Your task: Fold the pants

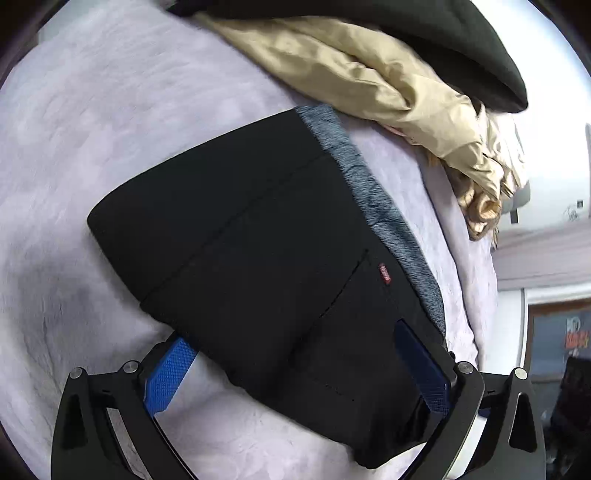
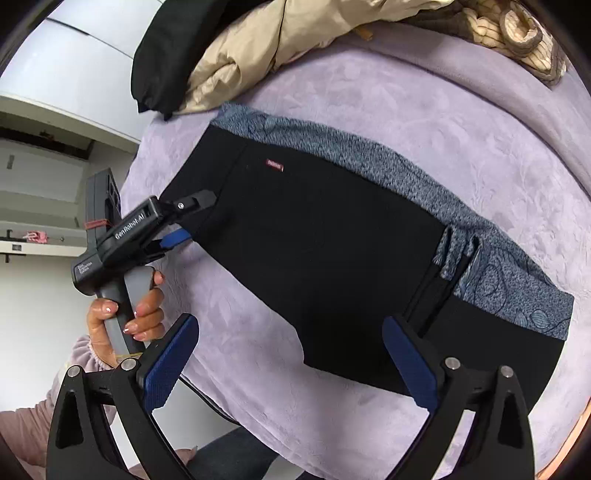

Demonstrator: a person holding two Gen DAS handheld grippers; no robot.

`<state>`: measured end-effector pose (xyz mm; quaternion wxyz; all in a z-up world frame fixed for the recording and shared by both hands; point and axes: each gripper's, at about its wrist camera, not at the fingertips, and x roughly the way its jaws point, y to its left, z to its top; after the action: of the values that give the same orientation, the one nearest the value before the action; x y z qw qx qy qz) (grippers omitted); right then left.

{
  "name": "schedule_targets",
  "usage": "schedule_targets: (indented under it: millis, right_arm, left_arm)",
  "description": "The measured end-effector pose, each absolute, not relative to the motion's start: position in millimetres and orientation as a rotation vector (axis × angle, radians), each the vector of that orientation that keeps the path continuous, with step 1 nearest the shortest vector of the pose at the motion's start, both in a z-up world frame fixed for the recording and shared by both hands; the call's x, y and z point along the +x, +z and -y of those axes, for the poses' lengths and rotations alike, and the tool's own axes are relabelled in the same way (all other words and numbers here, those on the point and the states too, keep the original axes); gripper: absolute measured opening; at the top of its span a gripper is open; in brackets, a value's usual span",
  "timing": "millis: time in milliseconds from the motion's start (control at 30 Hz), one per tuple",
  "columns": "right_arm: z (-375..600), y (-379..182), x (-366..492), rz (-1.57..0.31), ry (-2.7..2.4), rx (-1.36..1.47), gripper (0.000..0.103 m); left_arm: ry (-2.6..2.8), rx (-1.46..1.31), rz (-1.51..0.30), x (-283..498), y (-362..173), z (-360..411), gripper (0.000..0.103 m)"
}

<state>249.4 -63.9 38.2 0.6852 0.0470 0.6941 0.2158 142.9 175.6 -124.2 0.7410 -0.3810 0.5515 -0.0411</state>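
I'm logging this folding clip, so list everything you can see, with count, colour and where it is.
pants: one, black with a blue-grey patterned waistband, folded flat on the blanket
blanket: one, lilac, covering the bed
beige garment: one, crumpled at the far edge of the bed
black garment: one, lying over the beige garment
knitted item: one, cream and brown, far corner
left tool: one, black with blue pads, open, straddling a corner of the pants
right tool: one, black with blue pads, open, at the pants' near edge
left hand: one, gripping the handle

The pants (image 2: 325,251) are black with a speckled blue-grey waistband (image 2: 369,158) and a small red label (image 2: 275,165). They lie folded into a flat, compact block on a lilac blanket (image 2: 424,96).
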Motion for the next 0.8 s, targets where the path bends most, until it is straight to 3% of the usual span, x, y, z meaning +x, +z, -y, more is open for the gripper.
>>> schedule_targets:
  millis: [233,267,300,367,400,467,633,800]
  right_arm:
    - [73.7,88.3,295.2,-1.402,0.536,0.189,0.1]
    - [74.9,99.1,306.7,-1.37,0.546,0.216,0.1]
    - [75.9,108.1,316.8,-1.343,0.552,0.236,0.1]
    - [69.2,118.6,334.4,-1.312,0.561,0.242,0.1]
    - [64.8,120.6,340.7,-1.306,0.564,0.235,0.1]
    - [49.3,118.9,350.8,-1.331,0.567,0.211,0.1]
    - [-10.8,87.3,370.7,-1.491,0.584,0.079,0.1]
    - [-82.8,40.7,376.8,-1.658,0.652,-0.054,0.1]
  left_arm:
    - [-0.072,-0.863,-1.233,144.6,-154.4,-176.5,0.102]
    - [-0.043,-0.835,-1.235,148.1,-150.8,-172.6,0.097]
    - [-0.008,-0.792,-1.231,149.2,-146.2,-169.7,0.082]
    - [0.062,-0.702,-1.234,149.8,-138.9,-163.1,0.068]
    - [0.093,-0.654,-1.21,147.7,-131.9,-158.1,0.055]
    - [0.134,-0.507,-1.167,143.4,-116.0,-143.6,0.043]
    - [0.169,0.121,-1.019,131.8,-92.9,-60.7,0.042]
    - [0.175,0.244,-0.991,124.6,-94.8,-43.7,0.042]
